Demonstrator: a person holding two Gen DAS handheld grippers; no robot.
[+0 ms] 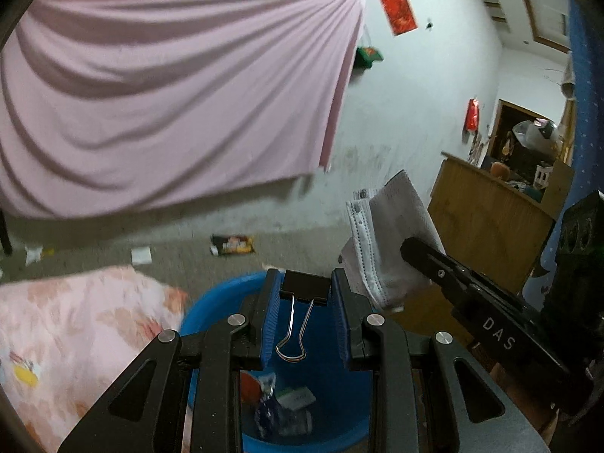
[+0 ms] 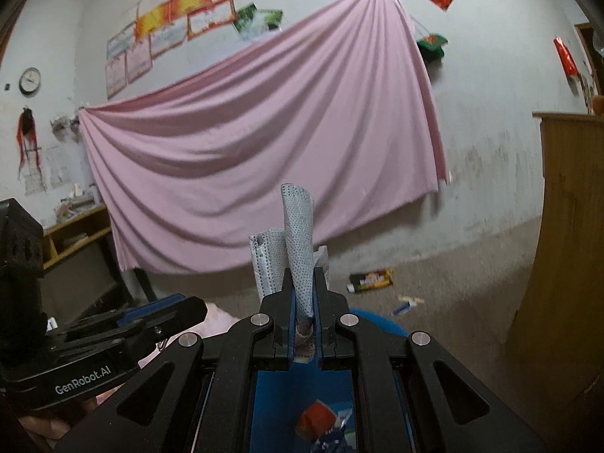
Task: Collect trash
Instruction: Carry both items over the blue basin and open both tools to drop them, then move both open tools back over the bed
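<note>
My left gripper (image 1: 305, 290) is shut on a black binder clip (image 1: 304, 287), its wire handles hanging down, held over a blue bin (image 1: 211, 305) that has several wrappers inside. My right gripper (image 2: 304, 302) is shut on a white face mask (image 2: 298, 234), also above the blue bin (image 2: 381, 321). In the left wrist view the right gripper (image 1: 411, 249) shows at the right with the mask (image 1: 381, 234). In the right wrist view the left gripper (image 2: 188, 307) shows at the lower left.
A dark snack wrapper (image 1: 232, 244) and white paper scraps (image 1: 141, 255) lie on the floor by the wall. A small tube (image 2: 406, 305) lies near the wrapper (image 2: 372, 280). A pink floral quilt (image 1: 75, 332) is to the left, a wooden cabinet (image 1: 487, 226) to the right.
</note>
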